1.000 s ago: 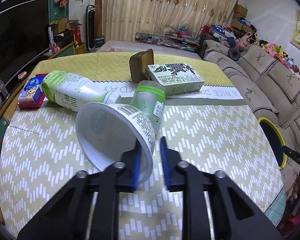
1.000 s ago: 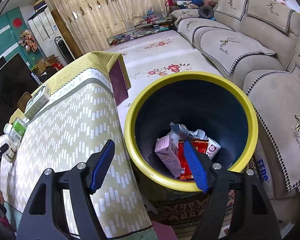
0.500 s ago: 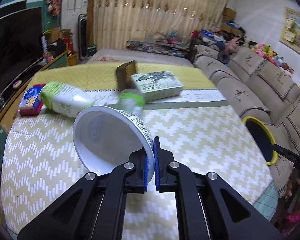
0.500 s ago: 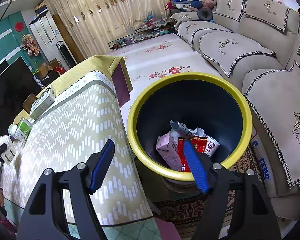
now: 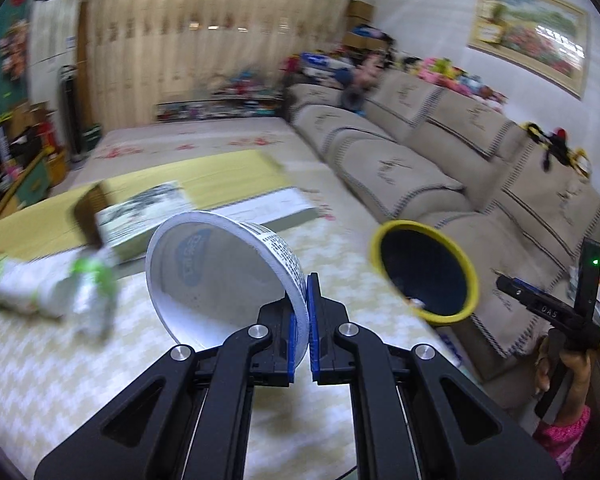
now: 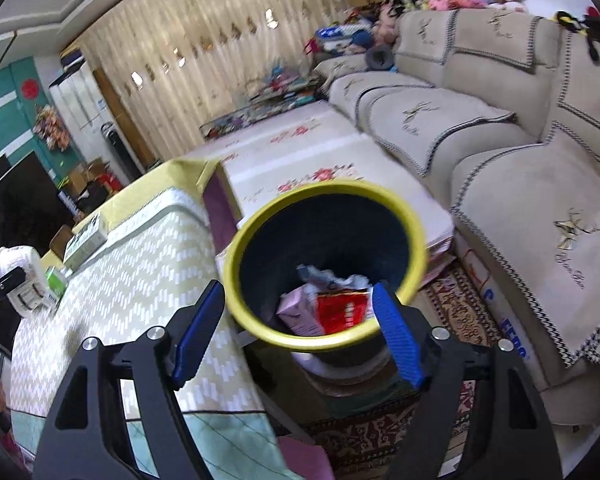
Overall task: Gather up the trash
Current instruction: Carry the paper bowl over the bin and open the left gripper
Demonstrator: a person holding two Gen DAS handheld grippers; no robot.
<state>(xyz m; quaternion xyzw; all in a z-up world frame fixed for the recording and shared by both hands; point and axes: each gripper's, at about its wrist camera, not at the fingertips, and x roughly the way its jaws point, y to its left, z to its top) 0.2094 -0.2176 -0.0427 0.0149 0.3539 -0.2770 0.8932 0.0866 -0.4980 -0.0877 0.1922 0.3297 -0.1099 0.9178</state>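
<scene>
One bowl (image 5: 220,280) rim pinched by left fingers (image 5: 290,336); to be carried right, over bin (image 5: 424,268), rim grip kept firm. Right fingers (image 6: 396,332) empty, opening.

A white paper bowl (image 5: 220,280) with black print on its outside is tipped on its side, its wall pinched at about five o'clock, empty mouth facing the camera. At three o'clock, a yellow-rimmed dark bin (image 5: 424,272) holds a pink carton (image 6: 300,312) and a red wrapper (image 6: 342,306).
</scene>
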